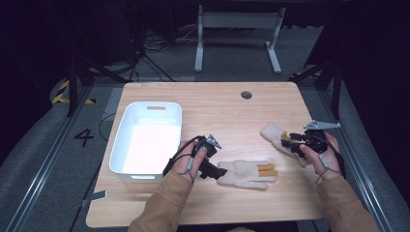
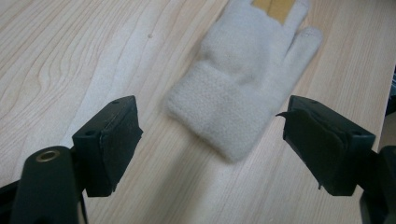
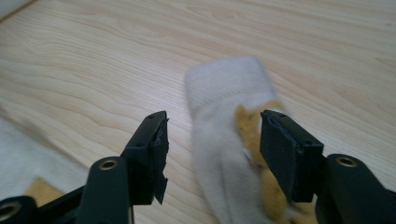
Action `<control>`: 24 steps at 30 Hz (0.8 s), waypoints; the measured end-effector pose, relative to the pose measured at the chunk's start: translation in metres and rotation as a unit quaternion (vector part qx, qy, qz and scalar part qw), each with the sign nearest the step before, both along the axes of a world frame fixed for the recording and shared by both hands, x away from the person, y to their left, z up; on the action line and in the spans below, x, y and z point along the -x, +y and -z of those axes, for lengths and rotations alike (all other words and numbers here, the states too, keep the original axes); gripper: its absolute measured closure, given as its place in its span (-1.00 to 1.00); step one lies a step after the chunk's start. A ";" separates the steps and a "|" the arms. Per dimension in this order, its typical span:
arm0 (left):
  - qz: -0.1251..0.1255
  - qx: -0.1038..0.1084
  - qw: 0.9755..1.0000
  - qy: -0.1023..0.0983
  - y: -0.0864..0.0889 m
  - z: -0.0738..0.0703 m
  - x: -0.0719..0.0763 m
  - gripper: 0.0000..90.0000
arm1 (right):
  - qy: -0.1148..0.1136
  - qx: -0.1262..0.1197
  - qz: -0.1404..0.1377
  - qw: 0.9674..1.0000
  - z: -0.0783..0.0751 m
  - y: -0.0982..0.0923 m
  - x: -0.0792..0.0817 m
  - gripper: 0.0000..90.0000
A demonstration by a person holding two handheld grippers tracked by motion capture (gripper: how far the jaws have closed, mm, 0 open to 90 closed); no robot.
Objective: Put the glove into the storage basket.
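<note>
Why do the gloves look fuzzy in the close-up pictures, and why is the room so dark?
Left gripper view: glove soft, slightly out of focus. Right gripper view: other glove blurred, jaws sharp. High view: table lit, surroundings nearly black, white bin glaring.

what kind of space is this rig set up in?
Likely a lab or data-collection workspace, not a home: a light wooden table on grey carpet, black-and-yellow hazard tape, a number 4 floor marking and loose cables behind.
</note>
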State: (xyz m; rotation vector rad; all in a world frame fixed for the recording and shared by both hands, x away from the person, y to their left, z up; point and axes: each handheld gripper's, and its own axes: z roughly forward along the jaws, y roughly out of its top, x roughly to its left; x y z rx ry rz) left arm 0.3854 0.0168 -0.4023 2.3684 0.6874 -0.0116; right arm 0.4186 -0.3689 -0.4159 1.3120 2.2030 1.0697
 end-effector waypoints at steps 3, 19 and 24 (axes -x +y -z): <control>-0.003 0.000 1.000 0.001 0.002 0.000 0.001 -0.57 | 0.001 0.007 0.006 1.000 0.003 -0.003 -0.003 -0.06; -0.006 -0.005 1.000 0.004 0.003 0.004 0.002 -0.57 | 0.008 0.026 0.046 0.999 0.027 -0.010 -0.020 -0.06; -0.009 -0.007 1.000 0.003 0.004 0.005 0.002 -0.57 | 0.016 0.025 0.044 0.999 0.032 -0.011 -0.025 0.24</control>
